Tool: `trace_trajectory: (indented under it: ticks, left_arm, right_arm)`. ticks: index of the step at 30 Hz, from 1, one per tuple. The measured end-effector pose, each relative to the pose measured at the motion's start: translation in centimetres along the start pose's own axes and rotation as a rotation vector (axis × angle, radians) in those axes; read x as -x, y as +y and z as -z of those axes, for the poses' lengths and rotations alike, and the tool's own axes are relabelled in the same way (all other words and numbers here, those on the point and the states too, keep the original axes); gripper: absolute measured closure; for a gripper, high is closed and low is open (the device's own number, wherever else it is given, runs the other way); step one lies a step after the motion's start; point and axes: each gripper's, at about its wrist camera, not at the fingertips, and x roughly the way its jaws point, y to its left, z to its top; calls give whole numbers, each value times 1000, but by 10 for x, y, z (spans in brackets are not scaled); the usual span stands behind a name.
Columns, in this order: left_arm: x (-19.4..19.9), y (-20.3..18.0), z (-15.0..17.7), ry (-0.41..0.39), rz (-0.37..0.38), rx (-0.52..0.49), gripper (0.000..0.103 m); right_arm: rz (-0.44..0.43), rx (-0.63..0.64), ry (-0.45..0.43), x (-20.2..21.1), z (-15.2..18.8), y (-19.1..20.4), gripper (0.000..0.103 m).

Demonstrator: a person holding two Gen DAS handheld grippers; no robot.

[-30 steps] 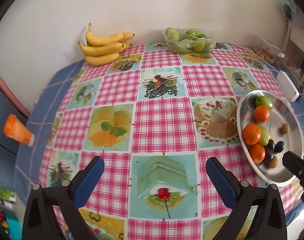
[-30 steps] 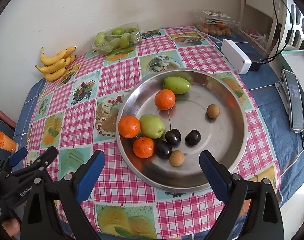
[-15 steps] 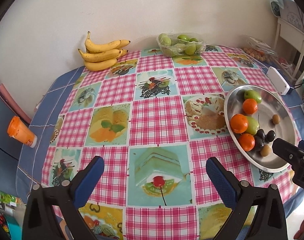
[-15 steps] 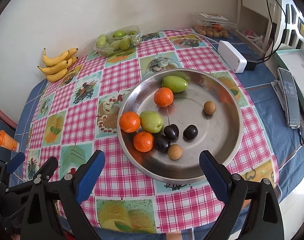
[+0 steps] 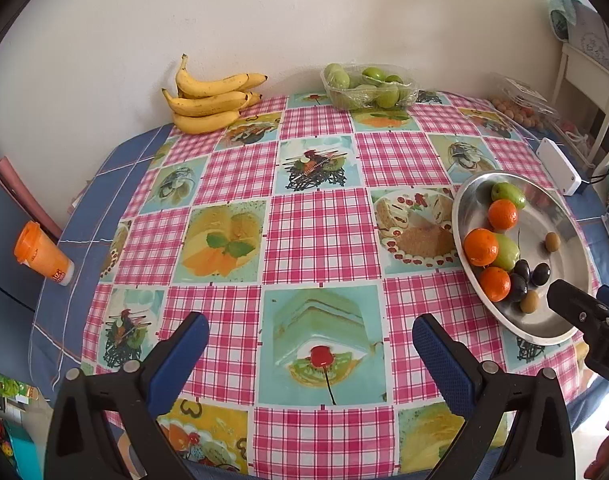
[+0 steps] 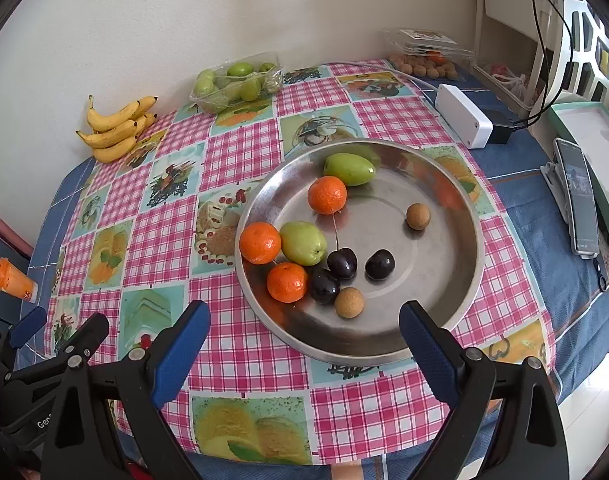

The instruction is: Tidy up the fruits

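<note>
A round steel plate (image 6: pixel 460 280) (image 5: pixel 566 220) on the checked tablecloth holds three oranges (image 6: pixel 327 195), two green fruits (image 6: pixel 303 243), three dark plums (image 6: pixel 380 264) and two small brown fruits (image 6: pixel 418 216). My right gripper (image 6: pixel 304 332) is open and empty above the plate's near rim. My left gripper (image 5: pixel 310 340) is open and empty over the table's near middle, left of the plate. A banana bunch (image 5: pixel 212 100) (image 6: pixel 116 130) and a clear tub of green fruits (image 5: pixel 368 86) (image 6: pixel 236 82) lie by the far wall.
A clear box of small brown fruits (image 6: pixel 428 58) sits at the far right. A white device (image 6: pixel 462 116) with cables and a phone (image 6: pixel 578 196) lie right of the plate. An orange cup (image 5: pixel 42 254) lies at the table's left edge.
Both grippers have pulled back and up from the table, so the plate and fruits look smaller and farther. Nothing on the table has moved.
</note>
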Motion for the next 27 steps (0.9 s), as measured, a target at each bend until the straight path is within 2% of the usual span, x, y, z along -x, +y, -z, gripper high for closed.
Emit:
trace_trajectory:
  ticks: [27]
  left_arm:
    - [-3,6,0,19,3,35,0]
  right_arm:
    - [4,9,17,-5,1,0,7]
